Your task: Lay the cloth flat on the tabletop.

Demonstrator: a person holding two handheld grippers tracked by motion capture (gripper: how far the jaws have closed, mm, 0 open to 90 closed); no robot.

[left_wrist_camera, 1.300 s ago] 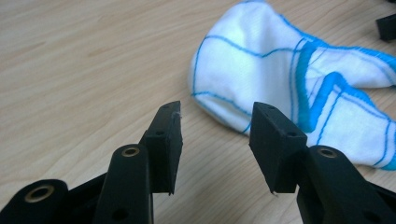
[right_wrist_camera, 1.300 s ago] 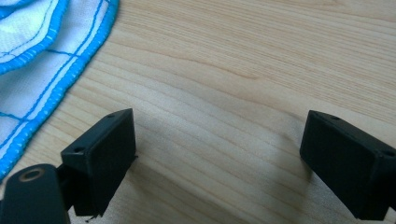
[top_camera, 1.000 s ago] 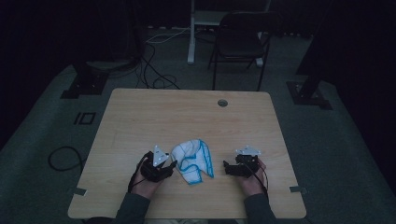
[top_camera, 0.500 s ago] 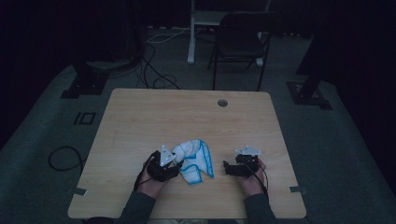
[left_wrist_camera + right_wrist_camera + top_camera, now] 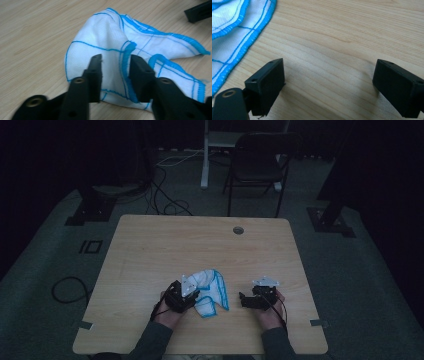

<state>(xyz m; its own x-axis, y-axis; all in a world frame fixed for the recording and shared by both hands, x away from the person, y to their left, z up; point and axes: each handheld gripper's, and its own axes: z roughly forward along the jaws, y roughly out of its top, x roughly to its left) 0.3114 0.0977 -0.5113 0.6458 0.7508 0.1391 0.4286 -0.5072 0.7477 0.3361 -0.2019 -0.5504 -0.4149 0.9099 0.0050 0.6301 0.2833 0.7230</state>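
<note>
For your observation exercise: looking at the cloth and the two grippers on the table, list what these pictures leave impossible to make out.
- Cloth: its underside and inner folds, hidden by its own bunching in the left gripper view; cut off at the top-left edge in the right gripper view.
- Left gripper: whether the jaws, which have just been closing, already press the fold between them.
- Right gripper: its body lies below the frame.
- High view: dim, so the cloth's stitching is too small.

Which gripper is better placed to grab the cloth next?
Left. The left gripper has been closing its jaws astride a fold of the cloth. The right gripper stands wide open over bare table, beside the cloth's edge.
</note>
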